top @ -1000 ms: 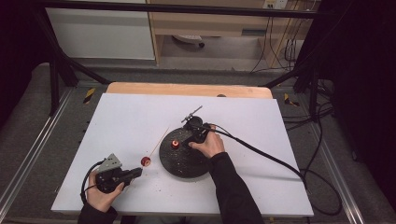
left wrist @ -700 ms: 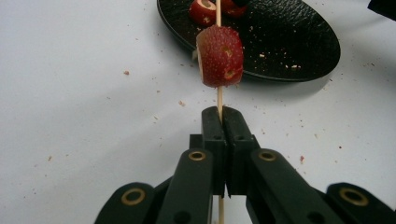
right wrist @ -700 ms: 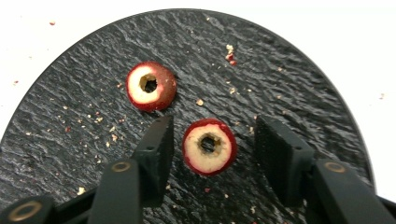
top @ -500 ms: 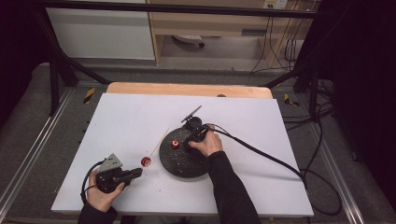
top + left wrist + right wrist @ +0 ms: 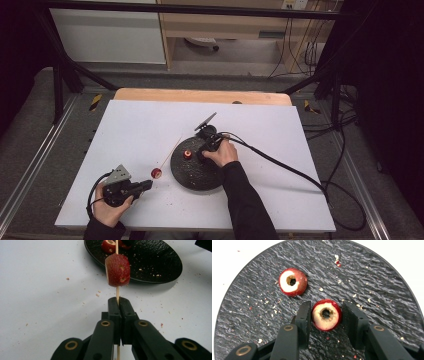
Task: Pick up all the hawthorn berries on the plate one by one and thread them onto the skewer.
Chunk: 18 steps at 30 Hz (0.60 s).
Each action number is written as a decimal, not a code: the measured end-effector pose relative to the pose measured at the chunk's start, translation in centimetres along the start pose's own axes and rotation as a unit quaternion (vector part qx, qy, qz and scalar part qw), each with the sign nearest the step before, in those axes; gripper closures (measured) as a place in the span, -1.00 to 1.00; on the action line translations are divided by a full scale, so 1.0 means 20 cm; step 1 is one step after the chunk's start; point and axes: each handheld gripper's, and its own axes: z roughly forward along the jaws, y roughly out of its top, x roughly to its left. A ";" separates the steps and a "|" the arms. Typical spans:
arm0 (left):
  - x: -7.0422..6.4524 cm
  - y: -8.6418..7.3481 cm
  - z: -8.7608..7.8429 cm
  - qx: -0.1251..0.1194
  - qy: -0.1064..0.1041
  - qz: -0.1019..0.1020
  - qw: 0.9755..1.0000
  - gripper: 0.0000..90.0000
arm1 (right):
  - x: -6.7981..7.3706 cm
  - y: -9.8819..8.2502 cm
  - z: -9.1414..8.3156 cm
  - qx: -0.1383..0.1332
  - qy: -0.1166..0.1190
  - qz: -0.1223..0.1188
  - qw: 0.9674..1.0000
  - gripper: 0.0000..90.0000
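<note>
My left gripper [image 5: 119, 301] is shut on a thin wooden skewer [image 5: 117, 292] that carries one cored red fruit [image 5: 118, 270] just beyond the jaws. From above, that gripper [image 5: 147, 185] rests at the table's front left, with the skewer [image 5: 170, 150] pointing toward the black plate [image 5: 192, 177]. My right gripper [image 5: 326, 312] is low over the plate [image 5: 367, 290]. Its jaws have just been closing, and both pads now press the sides of a cored red fruit [image 5: 326, 319]. A second cored fruit [image 5: 292, 281] lies loose on the plate, up and to the left.
Fruit crumbs are scattered over the plate and the white tabletop [image 5: 280, 130]. The right gripper's black cable [image 5: 280, 162] trails off to the right across the table. A wooden strip [image 5: 200, 95] runs along the far edge.
The right hand has shifted only slightly over the plate. The left hand and its skewer have kept still.
</note>
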 end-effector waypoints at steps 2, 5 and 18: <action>0.00 0.00 0.00 -0.001 0.000 -0.001 1.000 0.96 | 0.00 0.00 0.00 -0.001 0.001 0.001 1.000 0.35; 0.00 0.00 0.00 0.000 0.000 0.000 1.000 0.96 | 0.00 0.00 -0.02 -0.006 0.004 0.006 1.000 0.35; -0.01 0.00 0.00 -0.002 0.000 0.000 1.000 0.96 | 0.02 -0.01 -0.14 -0.032 0.011 0.020 0.999 0.36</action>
